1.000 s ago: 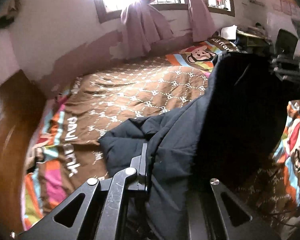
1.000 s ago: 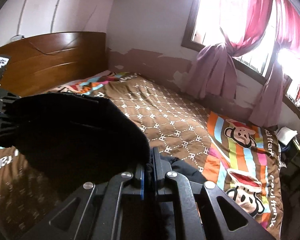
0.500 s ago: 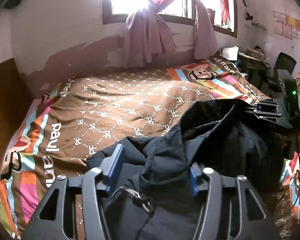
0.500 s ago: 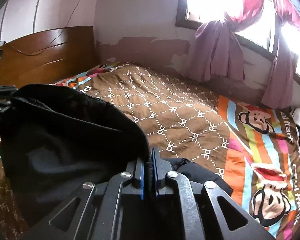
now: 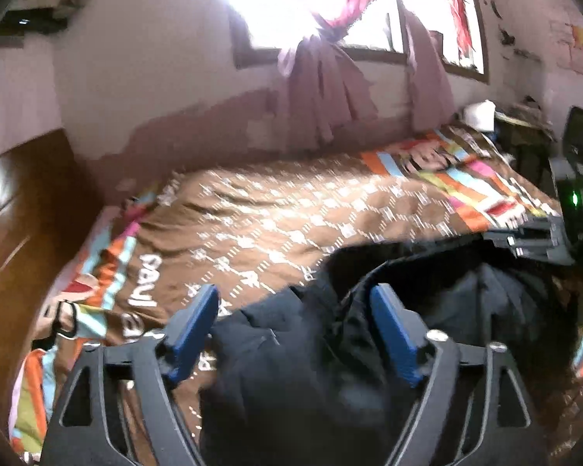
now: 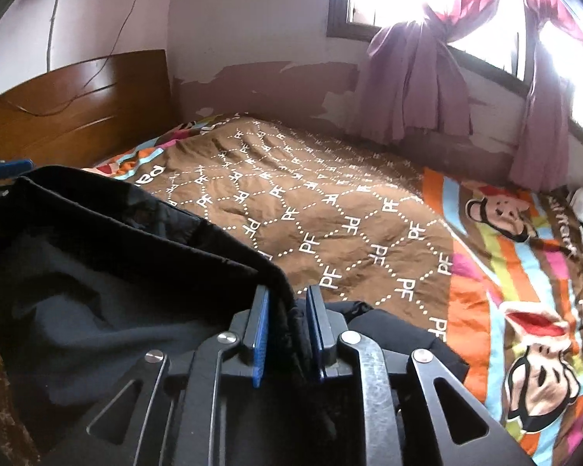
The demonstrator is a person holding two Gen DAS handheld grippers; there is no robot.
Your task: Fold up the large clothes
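Observation:
A large black jacket (image 5: 299,372) lies bunched on the near edge of the bed. My left gripper (image 5: 293,310) is open wide, its blue pads on either side of the jacket's folds and not gripping them. In the right wrist view my right gripper (image 6: 287,303) has its pads slightly apart around the jacket's hem (image 6: 144,233), which drapes away to the left. The right gripper also shows at the right edge of the left wrist view (image 5: 532,239), touching the jacket's raised edge.
The bed is covered by a brown patterned blanket (image 6: 330,209) with striped cartoon-monkey borders (image 6: 524,310). A wooden headboard (image 6: 70,105) stands on the left. Tied purple curtains (image 6: 412,85) hang under the window. A desk and chair (image 5: 575,136) stand beyond the bed's foot.
My left gripper has opened and let go of the jacket. My right gripper's pads have parted slightly on the hem. The jacket has sunk lower onto the bed.

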